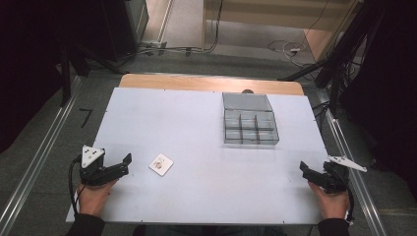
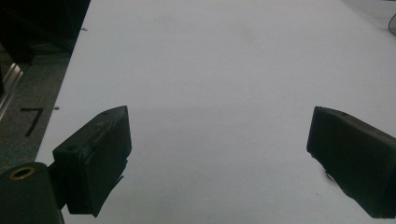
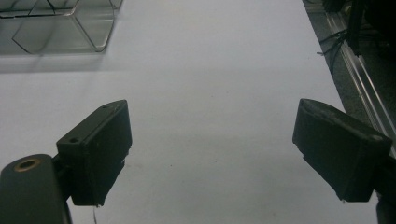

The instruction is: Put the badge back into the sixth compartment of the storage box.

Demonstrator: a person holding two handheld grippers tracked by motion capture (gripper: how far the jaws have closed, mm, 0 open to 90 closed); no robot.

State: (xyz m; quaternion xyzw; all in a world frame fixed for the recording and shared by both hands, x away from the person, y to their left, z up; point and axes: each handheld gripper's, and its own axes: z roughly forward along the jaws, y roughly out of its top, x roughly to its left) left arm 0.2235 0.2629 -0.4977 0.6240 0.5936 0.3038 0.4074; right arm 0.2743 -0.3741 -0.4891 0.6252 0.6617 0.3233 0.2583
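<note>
1. White board covers the table [image 1: 206, 191], and at its near left corner a hand holds the left gripper [image 1: 129, 163], which points toward the middle of the table.
2. Its jaws are spread wide and released; in the left gripper view [image 2: 219, 140] bare white surface lies between them.
3. Just to the right of that gripper's tips, not touching them, a small white square packet [image 1: 161, 164] lies flat on the board, with something small and brownish inside that is too small to identify.
4. Farther right and toward the far edge stands a clear plastic compartment box [image 1: 250, 126], its lid [image 1: 246, 101] hinged open behind it, well apart from the packet.
5. At the near right edge the right gripper [image 1: 306, 170] rests in the other hand, pointing inward.
6. Its jaws likewise stand wide apart and grasp nothing; in the right gripper view [image 3: 212, 135] a corner of the clear box [image 3: 60, 28] shows ahead at upper left.
</note>
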